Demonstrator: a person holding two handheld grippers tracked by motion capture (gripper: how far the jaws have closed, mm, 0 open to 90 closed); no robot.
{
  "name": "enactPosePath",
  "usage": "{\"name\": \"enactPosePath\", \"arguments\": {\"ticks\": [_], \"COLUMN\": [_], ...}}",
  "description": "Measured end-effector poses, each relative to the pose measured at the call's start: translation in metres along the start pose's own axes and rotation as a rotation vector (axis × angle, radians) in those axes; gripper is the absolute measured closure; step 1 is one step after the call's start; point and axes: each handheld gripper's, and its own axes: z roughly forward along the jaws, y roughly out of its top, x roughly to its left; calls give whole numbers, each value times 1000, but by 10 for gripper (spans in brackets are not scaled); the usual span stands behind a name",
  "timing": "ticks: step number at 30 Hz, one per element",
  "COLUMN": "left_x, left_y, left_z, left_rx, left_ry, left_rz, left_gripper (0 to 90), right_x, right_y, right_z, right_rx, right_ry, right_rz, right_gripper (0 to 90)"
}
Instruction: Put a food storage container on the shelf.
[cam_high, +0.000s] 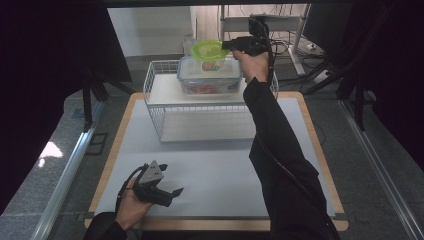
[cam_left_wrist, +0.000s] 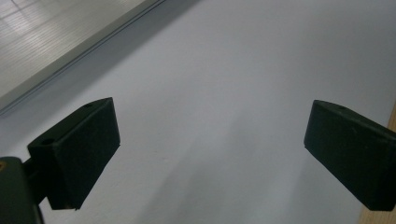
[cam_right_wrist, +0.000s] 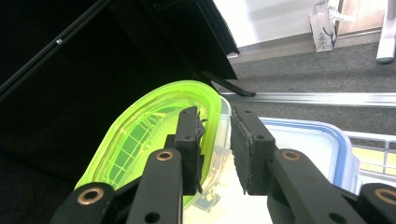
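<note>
A small clear tub with a lime-green lid (cam_high: 209, 50) (cam_right_wrist: 140, 135) sits on top of a bigger clear box with a blue-rimmed lid (cam_high: 210, 75) (cam_right_wrist: 303, 140), which rests on the top shelf of a white wire rack (cam_high: 165, 95). My right gripper (cam_high: 226, 46) (cam_right_wrist: 217, 116) reaches in from the right at the green tub's rim. Its jaws straddle that rim with a narrow gap, the pads slightly off it. My left gripper (cam_high: 173, 196) (cam_left_wrist: 210, 126) lies low over the white mat (cam_high: 215, 170) near the front left, jaws wide with nothing between them.
The rack stands at the back of a wood-edged table, and its lower shelf is bare. Dark curtains hang at both sides. Metal rails (cam_high: 70, 170) run along the floor at left and right. Desk legs and cables crowd the floor behind the rack.
</note>
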Motion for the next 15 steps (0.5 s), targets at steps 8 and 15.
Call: {"name": "enactPosePath", "arguments": {"ticks": [8,15], "left_x": [0,0], "left_y": [0,0], "left_z": [0,0], "left_rx": [1,2], "left_ry": [0,2], "left_rz": [1,3], "left_gripper": [36,36], "right_x": [3,3], "right_y": [0,-1], "right_z": [-2,-13], "right_rx": [-18,-24], "right_ry": [-15,14], "right_rz": [-39,-96], "right_gripper": [630,433]}}
